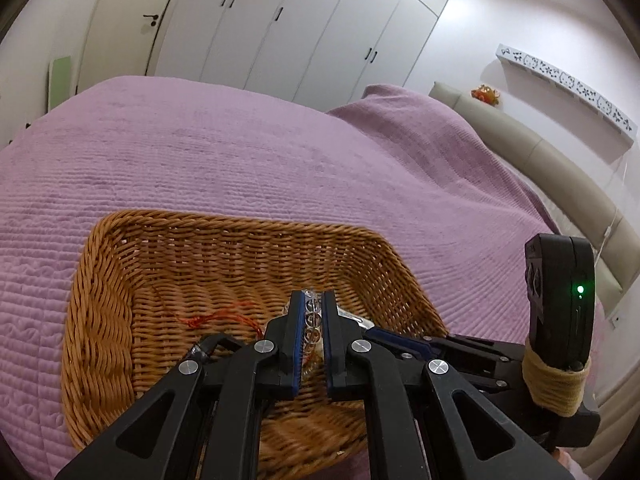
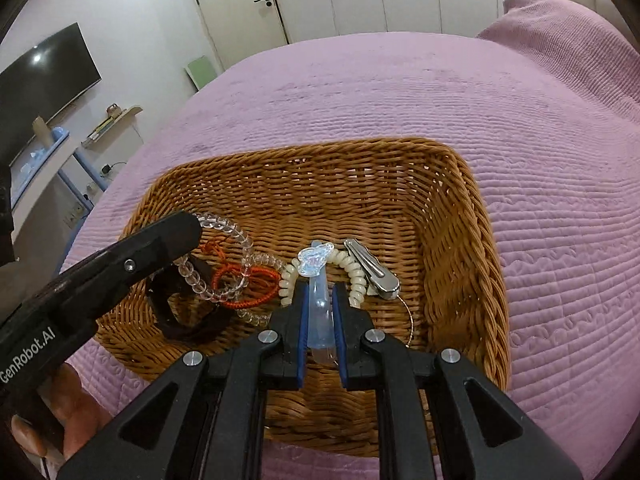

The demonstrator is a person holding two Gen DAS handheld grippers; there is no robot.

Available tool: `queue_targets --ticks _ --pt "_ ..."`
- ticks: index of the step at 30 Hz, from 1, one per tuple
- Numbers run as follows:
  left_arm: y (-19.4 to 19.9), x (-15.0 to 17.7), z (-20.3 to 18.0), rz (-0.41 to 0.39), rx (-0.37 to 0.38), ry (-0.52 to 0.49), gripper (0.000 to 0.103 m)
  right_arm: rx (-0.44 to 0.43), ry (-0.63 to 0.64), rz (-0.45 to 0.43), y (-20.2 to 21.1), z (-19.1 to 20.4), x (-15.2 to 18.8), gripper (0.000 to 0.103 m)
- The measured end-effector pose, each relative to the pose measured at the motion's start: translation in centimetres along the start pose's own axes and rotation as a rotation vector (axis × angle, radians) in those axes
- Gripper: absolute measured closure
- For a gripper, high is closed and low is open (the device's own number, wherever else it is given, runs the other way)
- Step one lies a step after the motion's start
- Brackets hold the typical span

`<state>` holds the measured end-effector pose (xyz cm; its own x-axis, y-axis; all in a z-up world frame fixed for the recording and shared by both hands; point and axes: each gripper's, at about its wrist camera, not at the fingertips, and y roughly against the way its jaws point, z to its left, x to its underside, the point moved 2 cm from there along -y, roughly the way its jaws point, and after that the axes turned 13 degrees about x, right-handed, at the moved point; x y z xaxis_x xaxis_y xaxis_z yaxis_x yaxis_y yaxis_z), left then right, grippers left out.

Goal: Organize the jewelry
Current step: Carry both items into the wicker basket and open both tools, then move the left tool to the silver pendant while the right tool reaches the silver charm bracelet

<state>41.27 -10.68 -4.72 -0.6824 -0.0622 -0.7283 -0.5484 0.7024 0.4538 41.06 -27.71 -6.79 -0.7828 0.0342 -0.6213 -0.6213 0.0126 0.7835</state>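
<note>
Your left gripper (image 1: 313, 300) has its fingers nearly closed on a clear glass-bead bracelet (image 1: 312, 316). Your right gripper (image 2: 320, 292) fingers pinch a translucent blue hair clip with a butterfly top (image 2: 317, 264). Both hang over the brown wicker basket (image 2: 460, 216) on the purple quilted bed (image 2: 360, 92), beside a cream coil hair tie (image 2: 356, 276) and an orange cord (image 2: 248, 280).

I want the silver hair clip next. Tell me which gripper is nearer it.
Right. The right gripper is just beside the silver hair clip, gripping a clear blue piece; the left gripper is across the basket.
</note>
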Motion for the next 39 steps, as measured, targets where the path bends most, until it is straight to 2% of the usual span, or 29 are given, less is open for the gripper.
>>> queue_targets --ticks 2,3,4,6,9,12,16,19,24,26,32,39 --pt "0.3 0.3 -0.5 0.006 0.022 -0.004 0.086 -0.009 -0.006 -0.005 0.3 -0.4 0.2 0.076" --pt "0.6 0.3 -0.7 0.004 0.02 -0.011 0.071 -0.011 -0.007 -0.009 0.6 -0.6 0.2 0.071" --pt "1.0 0.3 -1.1 -0.004 0.011 -0.022 0.052 -0.014 -0.008 -0.013 1.1 -0.7 0.5 0.068" --pt "2.2 0.4 -1.7 -0.026 0.008 -0.035 0.042 -0.021 -0.008 -0.024 2.1 -1.1 0.9 0.066" --pt "4.3 0.5 -3.0 -0.016 0.029 -0.056 0.042 -0.029 -0.005 -0.039 3.8 -1.4 1.4 0.062" --pt "6.9 1.1 -4.4 -0.023 0.034 -0.089 0.041 -0.035 -0.015 -0.065 6.4 -2.1 2.5 0.052" --pt "11.3 2.2 -5.9 -0.058 0.033 -0.123 0.03 -0.045 -0.023 -0.094 9.8 -2.9 4.5 0.052" --pt "14.7 3.5 -7.2 -0.084 0.029 -0.146 0.029 -0.061 -0.034 -0.105 11.9 -3.4 6.5 0.052" --pt "19.2 6.3 -8.7 -0.084 0.011 -0.179 0.028 -0.029 0.0 -0.12 14.2 -3.1 10.2 0.052" --pt "20.6 7.8 -9.1 -0.08 0.003 -0.186 0.028 -0.044 0.011 -0.117 14.7 -2.9 11.7 0.052" --pt "23.3 11.8 -8.9 -0.071 -0.012 -0.17 0.028 -0.024 0.05 -0.126 15.4 -2.0 15.4 0.052" --pt "24.0 16.5 -6.4 -0.061 -0.01 -0.06 0.028 0.043 0.117 -0.143 14.6 -1.0 19.0 0.052"
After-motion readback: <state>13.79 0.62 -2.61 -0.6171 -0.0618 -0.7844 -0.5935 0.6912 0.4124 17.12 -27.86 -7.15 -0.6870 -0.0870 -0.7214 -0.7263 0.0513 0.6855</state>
